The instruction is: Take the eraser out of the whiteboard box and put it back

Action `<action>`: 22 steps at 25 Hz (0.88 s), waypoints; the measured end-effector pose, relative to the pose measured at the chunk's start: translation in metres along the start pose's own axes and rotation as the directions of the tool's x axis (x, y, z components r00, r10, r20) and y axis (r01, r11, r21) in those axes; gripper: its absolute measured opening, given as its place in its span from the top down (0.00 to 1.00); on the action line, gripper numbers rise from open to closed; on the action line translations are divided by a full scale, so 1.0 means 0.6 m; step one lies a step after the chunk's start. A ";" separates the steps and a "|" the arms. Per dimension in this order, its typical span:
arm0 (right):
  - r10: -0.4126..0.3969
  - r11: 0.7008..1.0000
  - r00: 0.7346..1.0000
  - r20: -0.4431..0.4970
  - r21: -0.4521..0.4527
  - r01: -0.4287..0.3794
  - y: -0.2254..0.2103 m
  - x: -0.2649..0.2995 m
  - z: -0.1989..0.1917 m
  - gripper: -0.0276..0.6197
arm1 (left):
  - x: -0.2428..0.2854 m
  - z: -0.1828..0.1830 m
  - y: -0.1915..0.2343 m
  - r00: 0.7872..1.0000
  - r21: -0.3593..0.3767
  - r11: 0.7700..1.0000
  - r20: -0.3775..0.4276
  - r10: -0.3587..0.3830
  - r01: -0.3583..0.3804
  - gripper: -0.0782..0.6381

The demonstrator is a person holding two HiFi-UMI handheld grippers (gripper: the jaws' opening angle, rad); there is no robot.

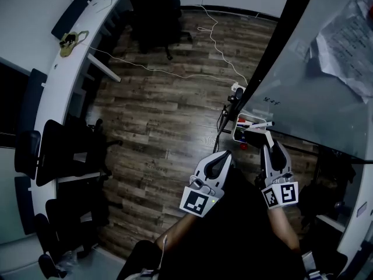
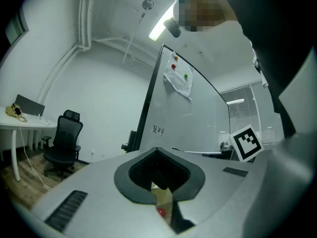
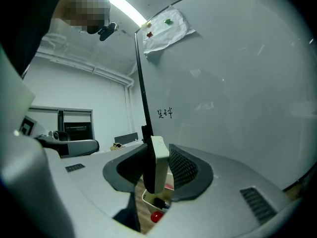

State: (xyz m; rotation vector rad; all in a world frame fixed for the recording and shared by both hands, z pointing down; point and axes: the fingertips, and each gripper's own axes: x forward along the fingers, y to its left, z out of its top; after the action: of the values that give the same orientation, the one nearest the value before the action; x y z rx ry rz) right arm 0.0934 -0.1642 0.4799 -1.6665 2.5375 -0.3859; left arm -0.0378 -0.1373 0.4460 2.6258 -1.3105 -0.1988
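Firmly, the right gripper's point(image 3: 157, 190) 2 jaws clamp the white eraser point(image 3: 159, 157) upright between their pads, out of and just above the whiteboard box point(image 3: 146, 198) beside the whiteboard point(image 3: 233, 93). The left gripper's point(image 2: 163, 195) jaws meet at their tips, holding nothing.
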 end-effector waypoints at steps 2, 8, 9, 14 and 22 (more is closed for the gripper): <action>0.004 1.000 1.000 -0.004 -0.002 -0.004 -0.007 0.015 -0.005 0.74 | 0.012 -0.005 0.010 1.000 -0.003 1.000 -0.004 0.008 -0.008 0.88; 0.022 0.999 0.999 -0.035 -0.029 -0.023 -0.023 0.054 -0.016 0.74 | 0.045 -0.010 0.034 0.999 -0.013 0.999 -0.011 0.037 -0.037 0.88; 0.026 0.999 0.999 -0.039 -0.034 -0.027 -0.025 0.060 -0.016 0.74 | 0.049 -0.010 0.037 0.999 -0.014 0.999 -0.011 0.041 -0.041 0.88; 0.045 0.996 0.998 -0.052 -0.068 -0.049 -0.029 0.086 -0.026 0.74 | 0.059 -0.017 0.054 0.998 -0.022 0.998 -0.022 0.063 -0.064 0.88; 0.078 0.991 0.992 -0.097 -0.104 -0.089 -0.028 0.105 -0.047 0.74 | 0.071 -0.025 0.068 0.996 -0.030 0.996 -0.027 0.088 -0.088 0.88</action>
State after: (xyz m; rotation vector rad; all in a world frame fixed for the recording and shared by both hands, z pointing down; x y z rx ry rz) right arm 0.0771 -0.2233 0.5155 -1.6057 2.7317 -0.3330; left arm -0.0406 -0.1936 0.4688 2.5297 -1.3995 -0.1708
